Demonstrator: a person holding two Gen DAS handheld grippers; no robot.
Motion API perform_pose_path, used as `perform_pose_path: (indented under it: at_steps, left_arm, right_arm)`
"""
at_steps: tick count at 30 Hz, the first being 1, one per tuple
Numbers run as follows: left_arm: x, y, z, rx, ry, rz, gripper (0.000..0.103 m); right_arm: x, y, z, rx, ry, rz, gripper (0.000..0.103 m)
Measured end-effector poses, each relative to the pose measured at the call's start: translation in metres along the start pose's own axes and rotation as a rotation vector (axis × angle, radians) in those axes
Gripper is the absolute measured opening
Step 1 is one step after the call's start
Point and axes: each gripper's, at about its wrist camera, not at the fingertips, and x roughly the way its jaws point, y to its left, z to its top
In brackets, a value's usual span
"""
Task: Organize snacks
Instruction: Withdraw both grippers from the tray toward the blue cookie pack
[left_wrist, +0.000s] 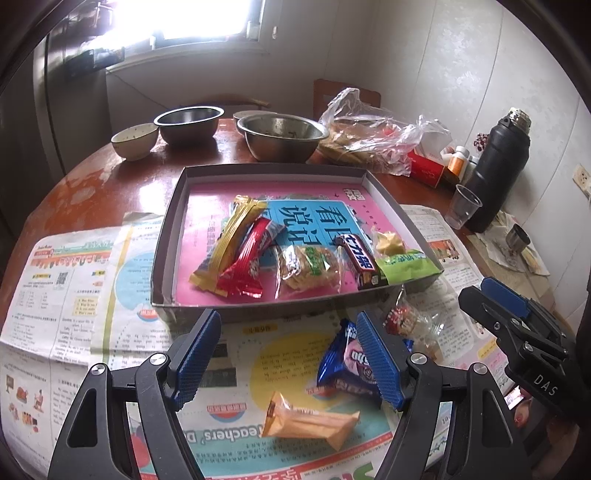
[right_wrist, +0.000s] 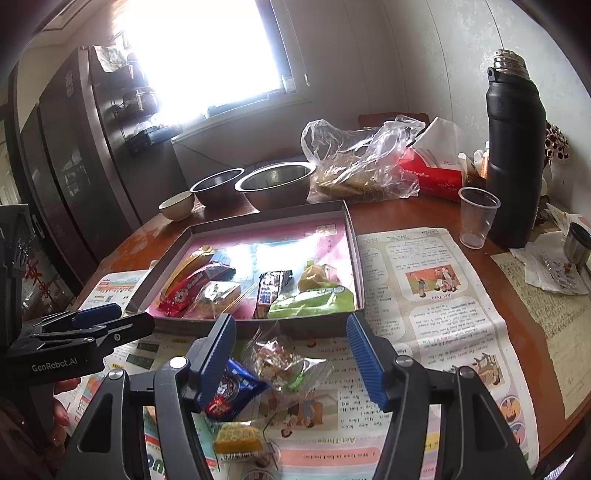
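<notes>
with 6 snacks lying in the box (left_wrist: 173, 229), both grippers, left gripper (left_wrist: 291, 354) and right gripper (right_wrist: 291, 358), are hovering with fingers apart over 3 loose snacks: blue packet (left_wrist: 343, 365), orange packet (left_wrist: 310, 424), clear packet (right_wrist: 288, 362).

The round wooden table (left_wrist: 110, 184) carried spread newspapers (left_wrist: 74, 295) at its near edge, steel bowls (left_wrist: 280, 136) at the far edge.

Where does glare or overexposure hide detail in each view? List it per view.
Left wrist view: the window is blown out white; the box lining stays readable. Right wrist view: the window is blown out too, and its reflection whitens the lining behind the snacks, hiding the print. Both views bend heavily at the edges.
</notes>
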Motion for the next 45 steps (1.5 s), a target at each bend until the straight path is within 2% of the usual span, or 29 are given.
perform_pose_path:
  at_steps: [18, 30, 38, 45]
  left_arm:
    - [0.003, 0.000, -0.035, 0.007, 0.086, 0.007, 0.077]
    - [-0.003, -0.007, -0.058, -0.021, 0.134, -0.036, 0.077]
    - [0.004, -0.010, -0.064, -0.064, 0.163, -0.048, 0.077]
    - [0.015, -0.010, -0.063, -0.079, 0.175, -0.028, 0.077]
  right_arm:
    - [-0.008, 0.001, -0.018, -0.005, 0.022, 0.010, 0.063]
    - [-0.014, 0.004, -0.023, -0.014, 0.018, 0.012, 0.063]
    - [-0.014, 0.003, -0.029, -0.018, 0.024, 0.011, 0.063]
    - [-0.007, 0.001, -0.033, -0.015, 0.050, 0.014, 0.063]
